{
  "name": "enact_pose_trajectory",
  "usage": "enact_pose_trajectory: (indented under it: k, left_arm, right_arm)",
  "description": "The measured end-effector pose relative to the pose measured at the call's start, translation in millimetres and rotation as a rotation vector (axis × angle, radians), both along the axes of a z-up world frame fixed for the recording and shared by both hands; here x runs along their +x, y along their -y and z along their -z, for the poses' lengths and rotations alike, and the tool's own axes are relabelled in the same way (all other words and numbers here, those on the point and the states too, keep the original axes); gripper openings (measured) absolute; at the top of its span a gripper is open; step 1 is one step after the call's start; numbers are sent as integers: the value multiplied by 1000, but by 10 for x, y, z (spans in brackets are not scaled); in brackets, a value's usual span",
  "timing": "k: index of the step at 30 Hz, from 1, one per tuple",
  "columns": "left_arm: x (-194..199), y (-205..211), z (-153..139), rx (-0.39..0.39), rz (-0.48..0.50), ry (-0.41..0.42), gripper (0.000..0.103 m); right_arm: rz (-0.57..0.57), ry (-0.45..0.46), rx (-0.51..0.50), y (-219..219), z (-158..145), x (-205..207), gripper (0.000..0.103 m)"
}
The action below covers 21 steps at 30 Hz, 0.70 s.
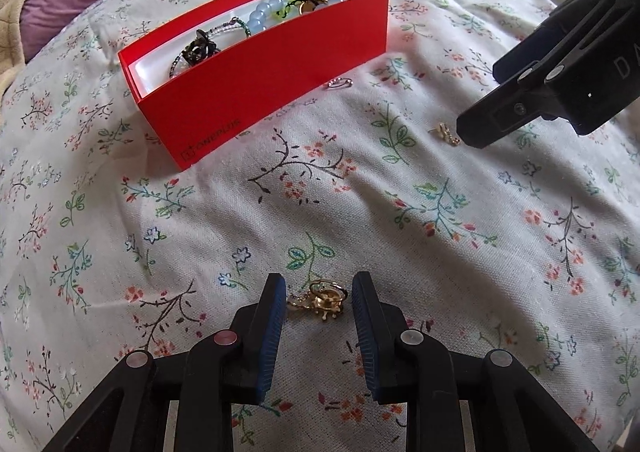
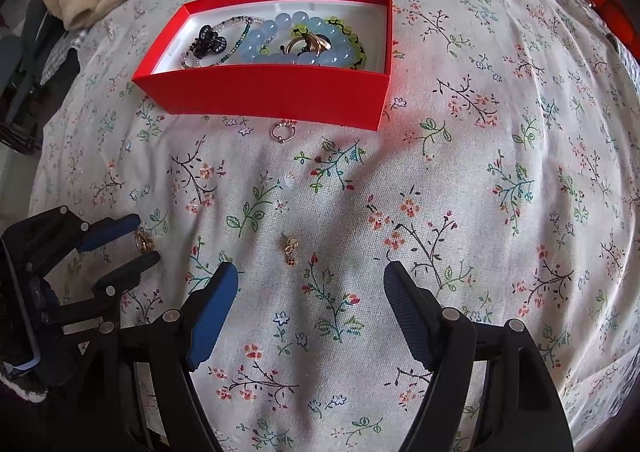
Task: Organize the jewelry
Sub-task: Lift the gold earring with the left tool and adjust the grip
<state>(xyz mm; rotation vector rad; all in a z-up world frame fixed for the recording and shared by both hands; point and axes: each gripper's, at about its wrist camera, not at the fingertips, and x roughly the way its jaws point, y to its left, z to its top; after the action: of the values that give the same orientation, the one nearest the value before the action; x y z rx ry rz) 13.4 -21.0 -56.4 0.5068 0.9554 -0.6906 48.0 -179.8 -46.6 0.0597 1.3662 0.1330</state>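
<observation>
1. Left tool (image 1: 319,302) sits low over the bed sheet (image 1: 360,211), jaws partly open w/ a gold ring cluster (image 1: 322,298) between the pads; pads look just beside it, not pressing, so nothing gripped yet
2. Right tool (image 2: 310,292) hangs wide open & empty above the sheet, w/ a small gold earring (image 2: 290,248) just ahead of its fingertips; prob lined up as its own next pick
3. Red box (image 2: 264,91) is the collecting spot: open top, already holds blue bead bracelet (image 2: 280,39), thin beaded strand (image 2: 232,23), dark hair claw (image 2: 210,41), a green bead strand & a gold ring
4. Loose silver ring (image 2: 283,130) lies on the sheet just beside the box's near wall, not yet in
5. 3 loose pieces left outside the box, so task looks partway done; soft, wrinkled sheet means small bits may sink or slip when pinched
</observation>
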Motion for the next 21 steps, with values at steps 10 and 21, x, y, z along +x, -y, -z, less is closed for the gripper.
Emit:
enact_pose_trajectory:
  k: [10,21]
  left_arm:
    - [-9,22,-23,-6,-4,-4,16]
    - [110,-13,-178,3,-110,19,16]
  right_arm:
    - [6,20,9,38,-27,16,78]
    - [-19,124,79,-73,-113,226,78]
